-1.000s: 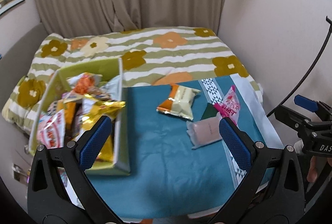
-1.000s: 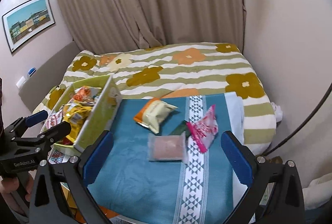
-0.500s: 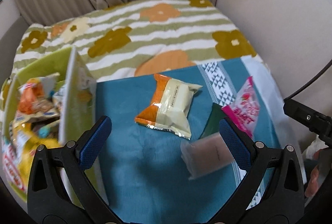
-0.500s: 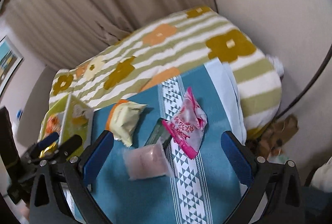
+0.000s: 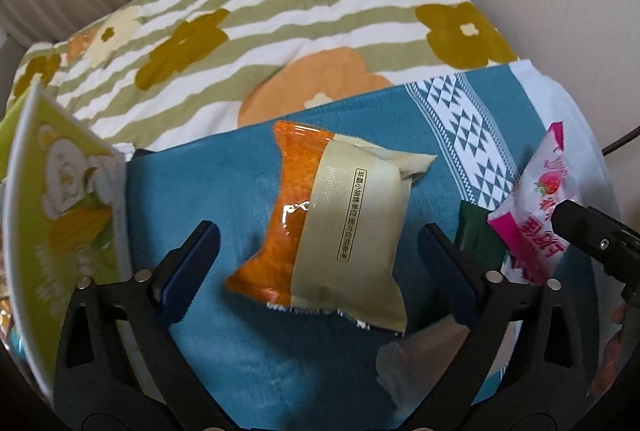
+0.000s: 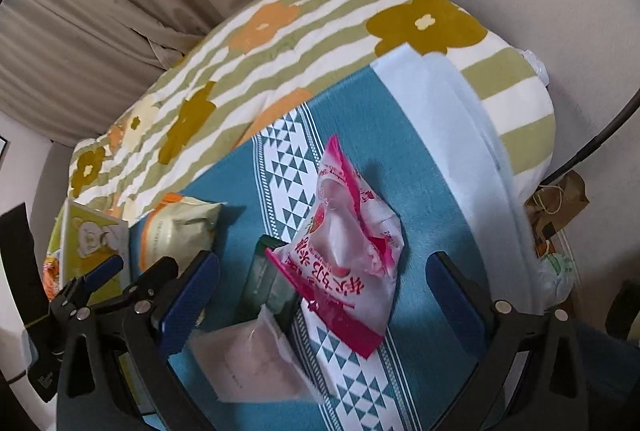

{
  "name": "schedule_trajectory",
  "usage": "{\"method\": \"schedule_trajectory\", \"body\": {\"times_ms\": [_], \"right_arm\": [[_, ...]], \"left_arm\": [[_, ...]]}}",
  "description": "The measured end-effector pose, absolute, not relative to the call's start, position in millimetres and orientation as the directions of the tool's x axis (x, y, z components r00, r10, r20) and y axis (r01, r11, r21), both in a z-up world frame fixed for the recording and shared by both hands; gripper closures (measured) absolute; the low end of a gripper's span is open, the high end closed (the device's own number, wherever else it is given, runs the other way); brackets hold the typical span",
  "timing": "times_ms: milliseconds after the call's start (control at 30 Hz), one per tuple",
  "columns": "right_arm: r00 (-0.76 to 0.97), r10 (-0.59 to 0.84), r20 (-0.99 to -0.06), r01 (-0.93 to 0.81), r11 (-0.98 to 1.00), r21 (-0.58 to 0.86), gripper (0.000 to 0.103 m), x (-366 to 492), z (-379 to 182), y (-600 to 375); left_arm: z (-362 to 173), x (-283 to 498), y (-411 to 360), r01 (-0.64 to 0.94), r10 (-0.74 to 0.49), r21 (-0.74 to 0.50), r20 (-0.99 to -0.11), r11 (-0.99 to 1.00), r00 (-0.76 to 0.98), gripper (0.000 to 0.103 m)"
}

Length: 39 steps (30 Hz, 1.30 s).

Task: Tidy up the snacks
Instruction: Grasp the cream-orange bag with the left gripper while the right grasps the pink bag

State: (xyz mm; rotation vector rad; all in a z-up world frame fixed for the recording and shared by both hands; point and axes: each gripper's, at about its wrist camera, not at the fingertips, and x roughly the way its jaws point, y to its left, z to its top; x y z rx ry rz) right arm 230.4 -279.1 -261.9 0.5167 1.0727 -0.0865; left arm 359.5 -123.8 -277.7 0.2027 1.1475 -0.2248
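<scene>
Orange-and-cream snack packet [image 5: 332, 231] lies between the left tool's [image 5: 316, 263] closing jaws.
Untouched yet; long axis runs away from the tool.

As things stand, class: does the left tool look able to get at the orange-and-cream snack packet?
Probably yes. The left tool straddles the orange-and-cream snack packet on the teal cloth, jaws closing, nothing lying on it or blocking it.
</scene>
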Motion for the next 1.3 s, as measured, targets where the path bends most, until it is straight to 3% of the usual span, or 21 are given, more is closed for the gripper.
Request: {"method": "schedule_trajectory", "body": {"times_ms": [400, 533, 967, 1133, 1300], "right_arm": [[0.441, 0.152, -0.885, 0.343, 0.882, 0.322, 0.005, 239.8, -283.5, -280.4], [0.433, 0.155, -0.888, 0.342, 0.884, 0.320, 0.015, 243.2, -286.6, -280.4], [0.429, 0.140, -0.892, 0.307, 0.907, 0.290, 0.031, 249.8, -291.6, -270.2], [0.444, 0.140, -0.885, 0.253, 0.928, 0.274, 0.054, 250.8, -290.2, -262.1], [0.472, 0.144, -0.870, 0.231, 0.932, 0.280, 0.061, 243.8, -284.3, -264.2]], "left_arm": [[-300.1, 370.6, -129.6, 0.314, -0.085, 0.025, -0.939, 0.949, 0.333, 0.026], [-299.4, 369.5, -127.9, 0.313, -0.105, 0.006, -0.937, 0.950, 0.335, 0.032], [-292.1, 355.2, -114.3, 0.262, -0.123, -0.030, -0.931, 0.965, 0.344, 0.044], [-284.8, 349.2, -113.5, 0.262, -0.131, -0.032, -0.920, 0.964, 0.369, 0.045], [-270.6, 340.3, -114.7, 0.264, -0.153, -0.046, -0.905, 0.963, 0.398, 0.045]]}}
